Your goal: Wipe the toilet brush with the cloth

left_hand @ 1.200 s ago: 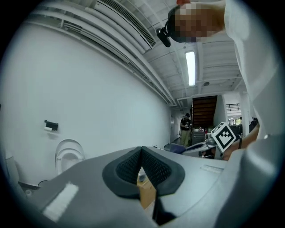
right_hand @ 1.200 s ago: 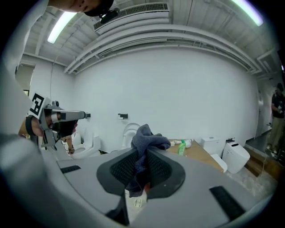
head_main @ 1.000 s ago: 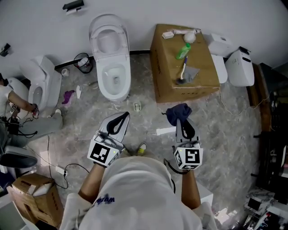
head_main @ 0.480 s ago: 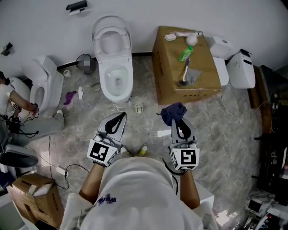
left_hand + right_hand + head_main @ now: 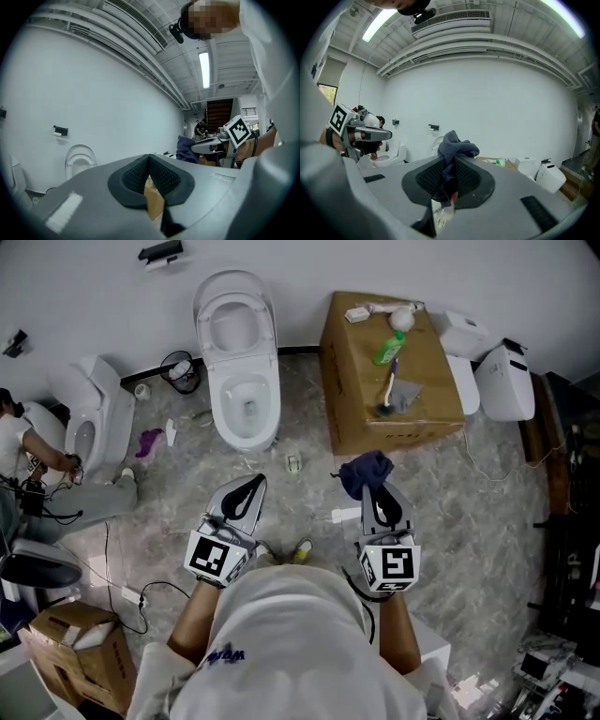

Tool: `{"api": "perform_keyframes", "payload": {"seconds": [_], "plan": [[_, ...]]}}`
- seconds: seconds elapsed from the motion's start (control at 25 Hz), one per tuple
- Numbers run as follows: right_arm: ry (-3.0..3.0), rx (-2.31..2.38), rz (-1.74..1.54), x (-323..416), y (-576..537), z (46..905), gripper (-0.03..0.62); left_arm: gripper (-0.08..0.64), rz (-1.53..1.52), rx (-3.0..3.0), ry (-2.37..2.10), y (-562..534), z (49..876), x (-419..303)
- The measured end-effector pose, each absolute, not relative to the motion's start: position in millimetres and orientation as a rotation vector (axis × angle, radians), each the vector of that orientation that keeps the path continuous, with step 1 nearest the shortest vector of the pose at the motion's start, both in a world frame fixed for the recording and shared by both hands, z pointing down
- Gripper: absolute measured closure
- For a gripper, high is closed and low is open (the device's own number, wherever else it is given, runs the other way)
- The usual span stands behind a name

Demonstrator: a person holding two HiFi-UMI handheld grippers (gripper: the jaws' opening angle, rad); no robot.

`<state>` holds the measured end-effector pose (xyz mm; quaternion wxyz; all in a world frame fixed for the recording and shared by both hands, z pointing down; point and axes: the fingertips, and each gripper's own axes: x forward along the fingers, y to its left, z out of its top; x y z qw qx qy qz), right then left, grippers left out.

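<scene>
A white toilet (image 5: 236, 362) stands against the wall with its lid up. To its right sits a large cardboard box (image 5: 356, 423), with a green bottle (image 5: 387, 350) lying on top. Beyond the box, white appliances (image 5: 504, 382) rest on the marbled floor (image 5: 487, 512). At far left is a second toilet (image 5: 92, 423), with a person (image 5: 17, 442) beside it. A purple scrap (image 5: 146, 441) lies between the two toilets. A smaller open cardboard box (image 5: 80, 648) sits at lower left.

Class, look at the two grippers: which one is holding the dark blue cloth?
The right gripper: its jaws pinch the dark blue cloth, while the left gripper is shut on nothing.
</scene>
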<state>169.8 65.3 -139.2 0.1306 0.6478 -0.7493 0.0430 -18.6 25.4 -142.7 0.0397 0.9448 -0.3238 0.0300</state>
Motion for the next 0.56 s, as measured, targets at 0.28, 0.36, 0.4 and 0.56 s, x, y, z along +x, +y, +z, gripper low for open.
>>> {"api": "perform_keyframes", "payload": {"seconds": [0.28,0.36,0.4,0.56], "plan": [[-2.168,1.886,0.148,170,69,-135,0.537,0.563,0.102,2.889,-0.985,28,-138,-20],[-2.168,1.883,0.154,168,68,-134,0.537,0.563,0.105,2.888,-0.981,29,-137,-21],[-2.173,1.877,0.156,167,66,-133,0.537,0.563,0.107,2.887,-0.983,28,-137,-23],[-2.209,1.837,0.144,161,55,-133,0.537,0.563,0.127,2.887,-1.011,26,-136,-28]]}}
